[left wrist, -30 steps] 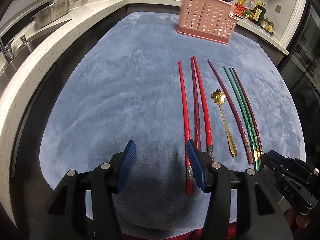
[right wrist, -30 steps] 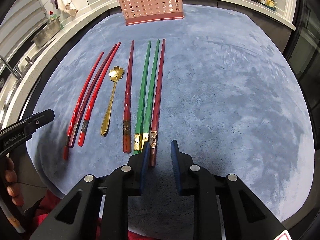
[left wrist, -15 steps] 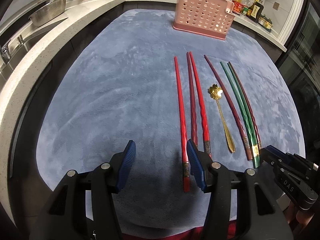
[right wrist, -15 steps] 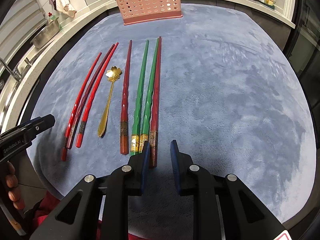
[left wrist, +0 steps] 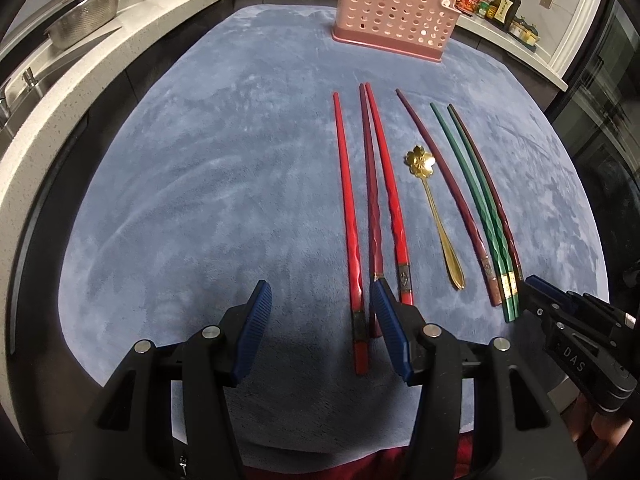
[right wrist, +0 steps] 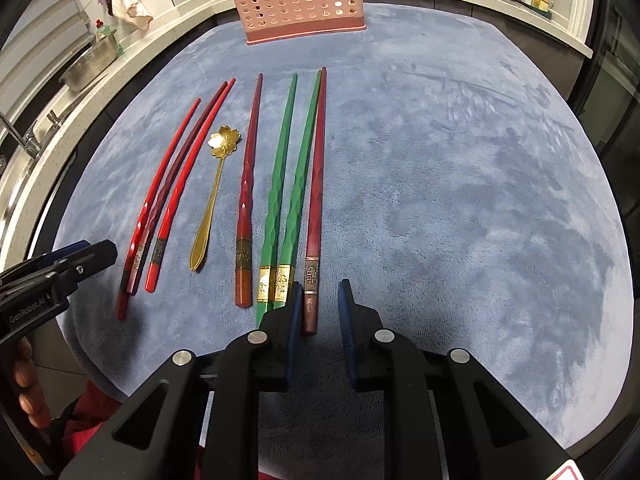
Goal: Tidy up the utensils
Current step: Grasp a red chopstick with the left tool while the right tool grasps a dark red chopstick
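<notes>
Several chopsticks and a gold flower-bowled spoon (left wrist: 436, 216) (right wrist: 212, 196) lie side by side on a blue mat (left wrist: 220, 184). My left gripper (left wrist: 320, 300) stands open low over the near ends of the red chopsticks (left wrist: 352, 208). The end of the leftmost one lies between its fingers, untouched. My right gripper (right wrist: 320, 294) has its jaws closing. The end of the dark red chopstick (right wrist: 316, 184) lies between them on the mat, with a gap still showing. Two green chopsticks (right wrist: 288, 184) lie just left of it. A pink perforated basket (left wrist: 394, 20) (right wrist: 300, 4) stands at the mat's far edge.
A pale counter (left wrist: 80, 80) curves around the mat's left and far sides, with a sink tap (right wrist: 24, 140) and a steel colander (left wrist: 84, 24) on the left. Bottles (left wrist: 500, 8) stand at the far right. A person's fingers (right wrist: 28, 384) hold the left gripper.
The right gripper's jaws have narrowed slightly around the dark red chopstick's end. The left view has shifted a little; its jaws are as wide as before.
</notes>
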